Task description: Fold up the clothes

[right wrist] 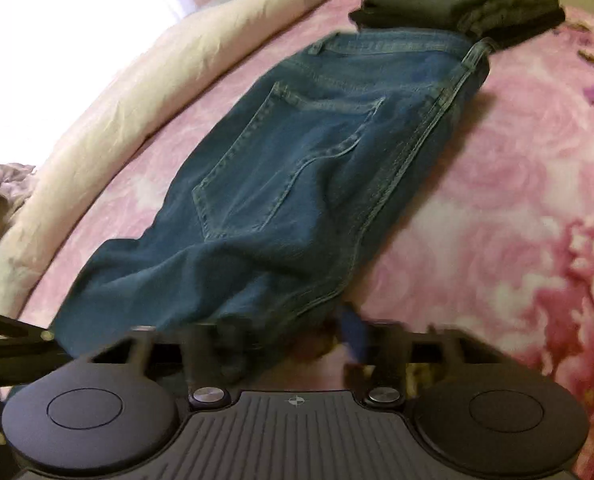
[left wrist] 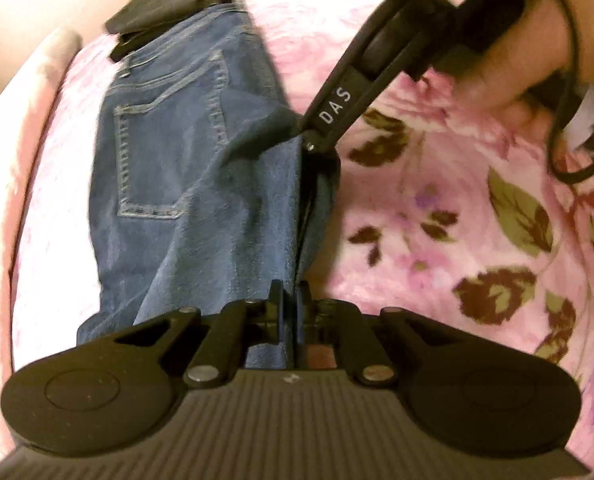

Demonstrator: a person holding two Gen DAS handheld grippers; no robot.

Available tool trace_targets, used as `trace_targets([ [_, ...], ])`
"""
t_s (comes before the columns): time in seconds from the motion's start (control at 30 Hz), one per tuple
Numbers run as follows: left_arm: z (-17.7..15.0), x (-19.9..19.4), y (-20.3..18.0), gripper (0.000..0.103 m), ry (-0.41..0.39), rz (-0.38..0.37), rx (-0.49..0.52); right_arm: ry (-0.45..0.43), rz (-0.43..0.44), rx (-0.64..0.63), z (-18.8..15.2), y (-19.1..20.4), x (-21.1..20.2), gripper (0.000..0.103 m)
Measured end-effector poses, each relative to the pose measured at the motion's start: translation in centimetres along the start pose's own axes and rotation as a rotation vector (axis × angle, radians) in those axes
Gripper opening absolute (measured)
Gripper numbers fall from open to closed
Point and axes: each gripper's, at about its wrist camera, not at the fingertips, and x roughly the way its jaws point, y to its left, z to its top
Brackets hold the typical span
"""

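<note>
Left wrist view: the left gripper (left wrist: 291,300) is pressed together on a raised edge of the blue jeans (left wrist: 185,184), which lie lengthwise on the pink floral blanket (left wrist: 437,208). The right gripper (left wrist: 311,142) reaches in from the upper right, its tip at the same denim ridge further up; whether it pinches cloth here cannot be told. To fold well, both grips should likely hold the same edge and travel together, keeping the seam straight.

Right wrist view: the right gripper's jaws are blurred and their state is not readable; denim lies just before them. The jeans stretch toward the far edge of the blanket, where a folded dark garment (right wrist: 461,4) touches the waistband and may obstruct a fold carried that way. A cream bolster (right wrist: 145,84) lines the left edge.
</note>
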Motion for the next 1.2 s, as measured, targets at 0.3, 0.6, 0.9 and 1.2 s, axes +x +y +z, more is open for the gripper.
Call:
trace_targets([
  [0.3,-3.3,-0.3,-1.9,0.009,0.075,0.000,0.022,0.097,-0.039,0.149,-2.8,-1.1,-1.1,0.000],
  [0.6,-12.7,-6.2,-0.7,0.016,0.230,0.147,-0.331,0.166,-0.063,-0.103,-2.7,1.1,-4.0,0.065],
  [0.9,-22.3,-11.0,-0.3,0.021,0.352,0.301,-0.625,0.126,0.199,-0.467,0.4,12.0,-0.7,0.076],
  [1.2,-22.4,-8.3,-0.1,0.022,0.336,0.319,-0.701,0.207,0.067,-0.628,4.9,17.9,15.1,0.062],
])
